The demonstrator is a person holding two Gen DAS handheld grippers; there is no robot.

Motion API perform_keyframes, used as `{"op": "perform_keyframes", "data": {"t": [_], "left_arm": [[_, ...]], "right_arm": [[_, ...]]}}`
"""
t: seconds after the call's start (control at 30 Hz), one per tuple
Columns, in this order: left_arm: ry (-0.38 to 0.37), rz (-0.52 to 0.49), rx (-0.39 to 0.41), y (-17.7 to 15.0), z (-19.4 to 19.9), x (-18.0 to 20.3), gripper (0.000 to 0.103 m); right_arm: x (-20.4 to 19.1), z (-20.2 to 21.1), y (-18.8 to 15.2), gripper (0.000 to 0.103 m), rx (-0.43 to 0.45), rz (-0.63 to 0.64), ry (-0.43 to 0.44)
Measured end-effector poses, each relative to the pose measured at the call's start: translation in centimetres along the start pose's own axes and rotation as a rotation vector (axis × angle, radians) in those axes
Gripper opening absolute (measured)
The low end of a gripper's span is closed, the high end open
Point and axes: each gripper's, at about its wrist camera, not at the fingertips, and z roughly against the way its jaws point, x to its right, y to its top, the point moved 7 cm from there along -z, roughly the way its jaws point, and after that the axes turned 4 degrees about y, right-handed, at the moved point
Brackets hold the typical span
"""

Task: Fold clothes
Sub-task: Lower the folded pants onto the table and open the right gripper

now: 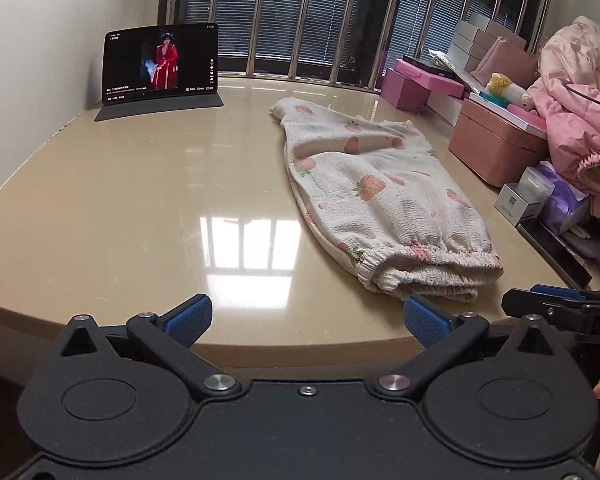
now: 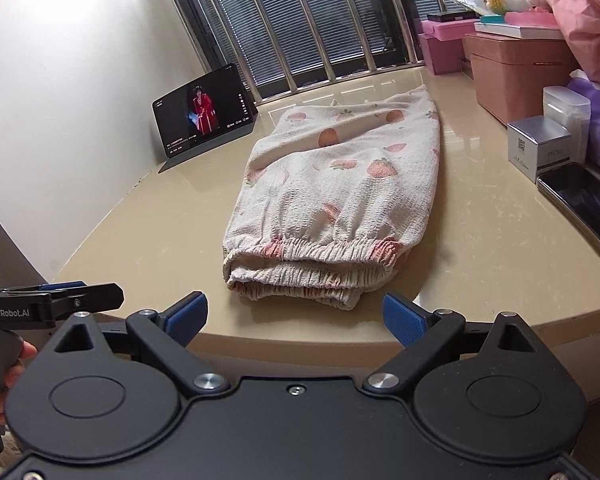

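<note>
Home room: barred window (image 1: 300, 20), tablet (image 1: 162, 62) playing video, pink storage boxes (image 1: 496, 144).

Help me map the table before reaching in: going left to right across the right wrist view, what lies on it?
tablet → strawberry-print pants → silver box → black phone

Left tongs (image 1: 307, 320) and right tongs (image 2: 296, 318), both spread wide, level.
</note>
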Motion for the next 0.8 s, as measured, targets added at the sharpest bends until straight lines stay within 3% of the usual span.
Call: {"op": "perform_keyframes", "data": {"t": [0.8], "left_arm": [[0.000,0.017,-0.035,-0.80,-0.41,-0.31,0.103]], "right_arm": [[-0.22,-0.74,-0.41,0.096,-0.032,0.015,-0.004]]}}
